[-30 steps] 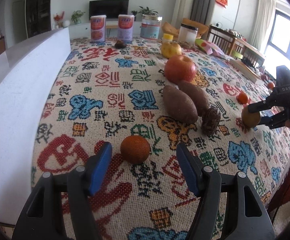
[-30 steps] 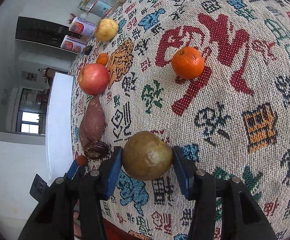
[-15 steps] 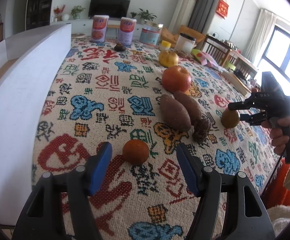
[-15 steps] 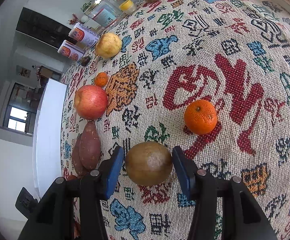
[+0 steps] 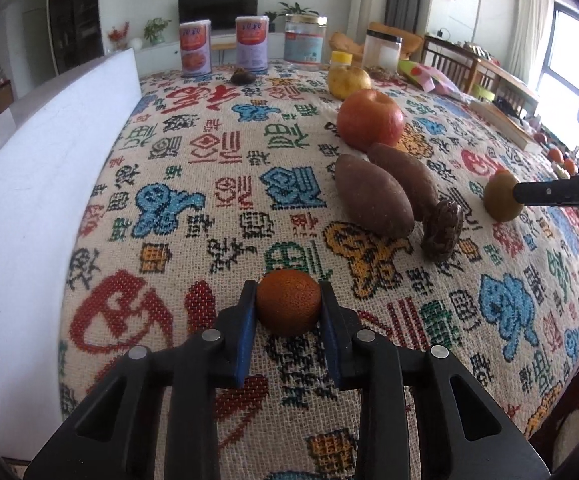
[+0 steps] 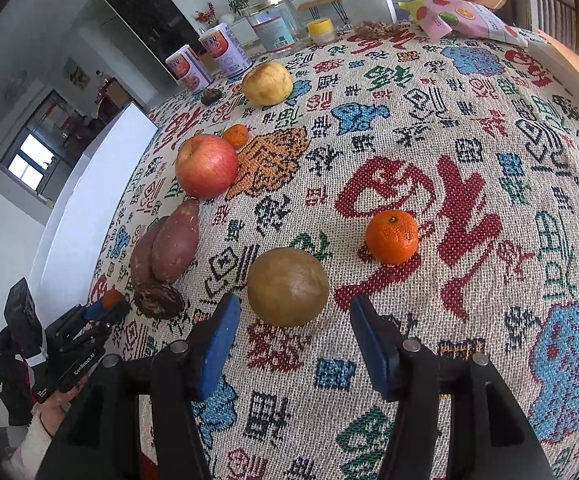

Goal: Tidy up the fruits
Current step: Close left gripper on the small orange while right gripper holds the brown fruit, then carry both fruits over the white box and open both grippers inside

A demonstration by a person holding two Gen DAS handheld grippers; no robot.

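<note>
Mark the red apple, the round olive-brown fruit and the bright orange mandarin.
Red apple (image 6: 206, 166), right wrist view, middle of its facing side.
Round olive-brown fruit (image 6: 287, 286), right wrist view, centre of its skin.
Bright orange mandarin (image 6: 391, 237), right wrist view, centre of its peel.

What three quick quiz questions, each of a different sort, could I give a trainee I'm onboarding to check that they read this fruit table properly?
1. True or false: the left gripper is shut on the small dark orange.
2. Which fruit lies just ahead of the right gripper? A) red apple B) brownish-green round fruit C) bright mandarin
3. Fill in: the two sweet potatoes lie side by side and ____ each other.

Key: 1 true; 2 B, with the pads apart and clear of it; 3 touching.
</note>
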